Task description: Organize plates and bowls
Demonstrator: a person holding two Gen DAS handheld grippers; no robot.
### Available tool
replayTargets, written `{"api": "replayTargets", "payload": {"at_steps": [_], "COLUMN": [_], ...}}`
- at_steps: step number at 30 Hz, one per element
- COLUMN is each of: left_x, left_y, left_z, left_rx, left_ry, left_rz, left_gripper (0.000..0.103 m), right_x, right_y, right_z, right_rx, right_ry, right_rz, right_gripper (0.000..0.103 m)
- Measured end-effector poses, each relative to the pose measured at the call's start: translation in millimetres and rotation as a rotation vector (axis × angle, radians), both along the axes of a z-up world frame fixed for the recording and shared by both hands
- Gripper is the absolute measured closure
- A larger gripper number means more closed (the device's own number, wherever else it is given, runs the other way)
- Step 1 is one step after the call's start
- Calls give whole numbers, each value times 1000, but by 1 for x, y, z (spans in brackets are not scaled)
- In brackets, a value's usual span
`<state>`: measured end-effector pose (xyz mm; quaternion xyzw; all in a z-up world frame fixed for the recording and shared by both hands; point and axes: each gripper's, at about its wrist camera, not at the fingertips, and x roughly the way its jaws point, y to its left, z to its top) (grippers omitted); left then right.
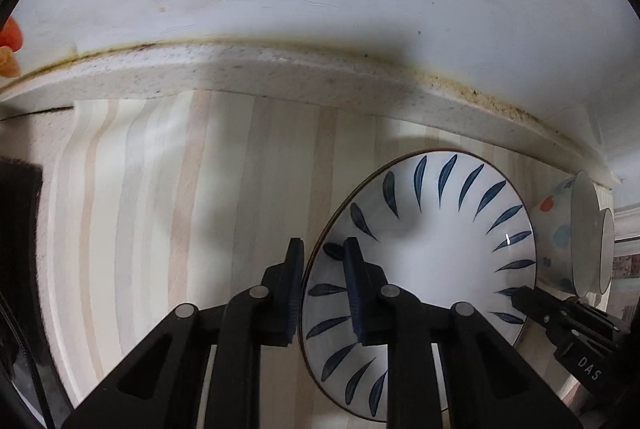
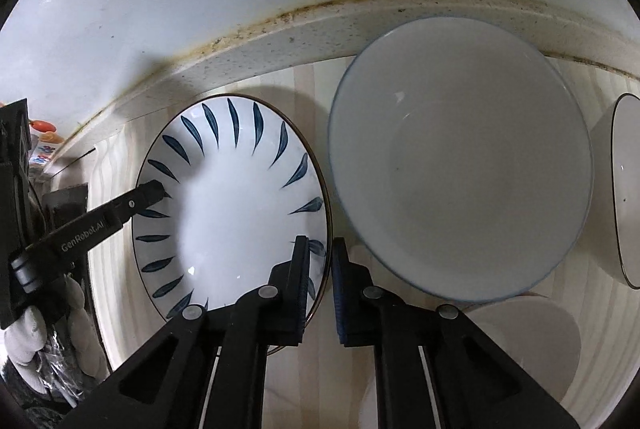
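Leaf-patterned plate (image 2: pixel 240 213) flat, plain bowl (image 2: pixel 460 157) beside

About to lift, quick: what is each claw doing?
Left claw: shut on the leaf-pattern plate rim.
Right claw: shut on the same plate's opposite rim.

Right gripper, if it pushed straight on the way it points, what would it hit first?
The right gripper is already shut on the leaf-pattern plate's rim; straight on, it probably meets the striped counter beneath the plate.

Both wrist cameras look steeply down along their own fingers, close above the tabletop (image 1: pixel 160 209) and facing the wall, and share the leaf-patterned plate (image 1: pixel 432 241) (image 2: pixel 232 205), seen from opposite rims.
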<state>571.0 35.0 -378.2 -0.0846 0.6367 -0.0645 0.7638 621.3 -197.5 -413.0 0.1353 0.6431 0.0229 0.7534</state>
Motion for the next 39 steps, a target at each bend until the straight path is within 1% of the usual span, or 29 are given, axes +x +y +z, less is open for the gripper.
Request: {"api": "replayTargets", "payload": {"at_steps": [5,8,13,14,15,16,19,22,24,28,31,33,34,39], "left_x": [-18,-29,-65,-68,-79,-78,-103,-126,-147,-173,-196,-212,-219,-243], "left_y": [6,11,18,20,20,22,22,13,7,-12,-23,-31,-32,-46], "left_z": [11,21,46,52,58,65,80,89,97,100,103,98,97,77], "left_rx": [14,19,13,-7,-7,-8,-17,-31,-43,-51,-56,-58,-57,-50], "left_ry": [5,-6,-24,-73,-79,-82,-92,-102,-109,-123,-124,-111,-105,-60], "left_rz": [15,22,45,34,37,37,40,42,43,42,34,22,32,8], "left_gripper": [85,85,85,86,85,85,85,85,85,85,85,85,85,85], "right_x": [-4,-8,-20,-24,-31,-37,-56,-81,-96,-143,-169,-189,-197,-235], "right_y": [-1,1,6,6,6,3,-1,-9,-11,-26,-31,-39,-41,-55], "right_z": [7,15,35,41,48,54,69,84,88,96,91,88,86,72], "right_rx": [20,22,38,39,40,39,43,44,38,30,26,29,32,37], "right_ry": [2,-1,-12,-13,-16,-20,-19,-17,-12,7,24,37,44,76], "right_rz": [13,30,66,76,89,98,123,149,165,190,195,191,188,181], "right_gripper": [91,91,91,91,91,91,91,91,91,91,91,91,91,91]}}
